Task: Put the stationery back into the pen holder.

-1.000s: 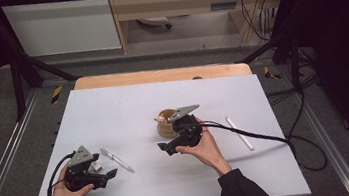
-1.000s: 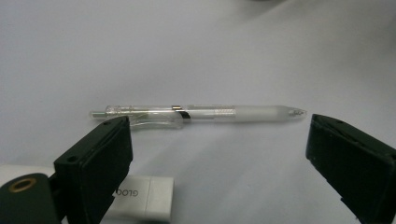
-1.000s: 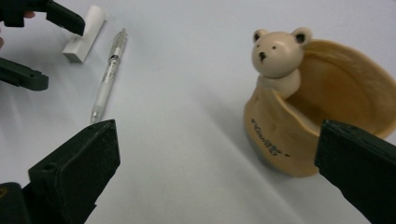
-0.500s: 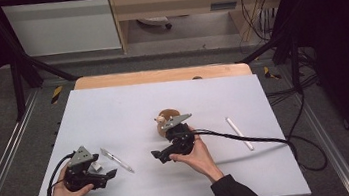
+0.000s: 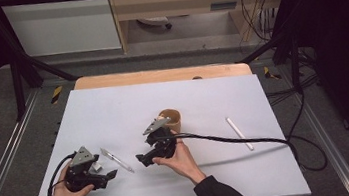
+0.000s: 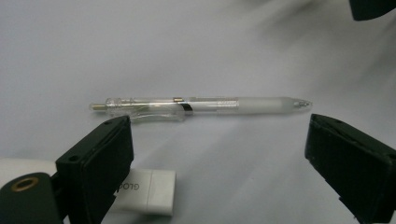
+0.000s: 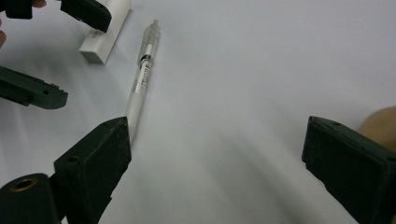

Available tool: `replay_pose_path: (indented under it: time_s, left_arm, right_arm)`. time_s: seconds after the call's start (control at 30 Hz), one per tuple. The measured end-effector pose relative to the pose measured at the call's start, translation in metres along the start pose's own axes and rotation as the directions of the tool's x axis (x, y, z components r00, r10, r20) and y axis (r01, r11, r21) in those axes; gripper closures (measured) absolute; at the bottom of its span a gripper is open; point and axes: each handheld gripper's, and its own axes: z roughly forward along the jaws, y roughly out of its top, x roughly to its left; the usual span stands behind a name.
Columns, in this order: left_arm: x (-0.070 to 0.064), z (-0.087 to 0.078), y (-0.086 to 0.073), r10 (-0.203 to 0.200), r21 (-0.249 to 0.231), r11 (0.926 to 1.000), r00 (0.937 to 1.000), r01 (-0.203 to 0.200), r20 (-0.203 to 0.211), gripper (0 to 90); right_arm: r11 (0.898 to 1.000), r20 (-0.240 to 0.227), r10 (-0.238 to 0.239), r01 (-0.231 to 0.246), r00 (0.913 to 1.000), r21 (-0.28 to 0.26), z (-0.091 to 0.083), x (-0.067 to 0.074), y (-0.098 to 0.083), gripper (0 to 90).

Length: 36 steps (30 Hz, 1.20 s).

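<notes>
Pen (image 5: 116, 159) placement is what matters here: the clear retractable pen lies flat on the tabletop (image 5: 113, 105) between the two hands, long axis running diagonally in the high view, button end toward the left gripper (image 5: 107, 176), tip end toward the right gripper (image 5: 142, 159). From the left gripper view the pen (image 6: 201, 105) sits crosswise just beyond the jaws, which stand wide apart with nothing between them, and a small white eraser (image 6: 148, 190) lies right by the left jaw. From the right gripper view the pen (image 7: 141, 77) runs away lengthwise, its tip just past the left jaw, so this one looks slightly off to the side rather than square on it. Its jaws have just been closing a little but are well apart and empty. Both grippers are near; I'd guess the left is lined up better. Farther back sit a brown cup (image 5: 170, 119) and a white stick (image 5: 239, 133).
</notes>
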Motion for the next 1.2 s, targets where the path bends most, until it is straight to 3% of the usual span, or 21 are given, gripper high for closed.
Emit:
replay_pose_path:
  time_s: [0.3, 0.4, 0.47, 0.77, 1.2]
  left_arm:
    - [0.0, 0.001, 0.0, 0.001, 0.007, 1.0, 1.0, -0.001, -0.002, 8.2]
    - [0.0, 0.001, -0.001, 0.0, 0.007, 1.0, 1.0, 0.0, -0.002, 8.2]
    - [0.0, 0.001, -0.001, -0.001, 0.006, 1.0, 1.0, 0.001, -0.001, 8.2]
    - [0.0, 0.001, 0.0, -0.001, 0.009, 1.0, 1.0, 0.001, -0.001, 8.2]
    - [0.0, 0.002, 0.0, -0.004, 0.011, 0.9999, 1.0, 0.004, -0.001, 8.2]
  right_arm:
    - [1.0, -0.043, -0.018, 0.018, 0.9989, 0.002, 0.025, 0.02, 0.006, 22.5]
    - [0.999, -0.051, -0.046, 0.047, 0.9977, 0.017, 0.033, 0.027, 0.004, 27.4]
    - [1.0, -0.072, -0.028, 0.028, 0.997, 0.003, 0.037, 0.03, 0.003, 33.0]
    - [1.0, -0.105, -0.021, 0.02, 0.9943, -0.005, 0.043, 0.033, -0.004, 50.9]
    - [0.999, -0.133, -0.038, 0.038, 0.9904, -0.003, 0.049, 0.037, -0.011, 65.6]
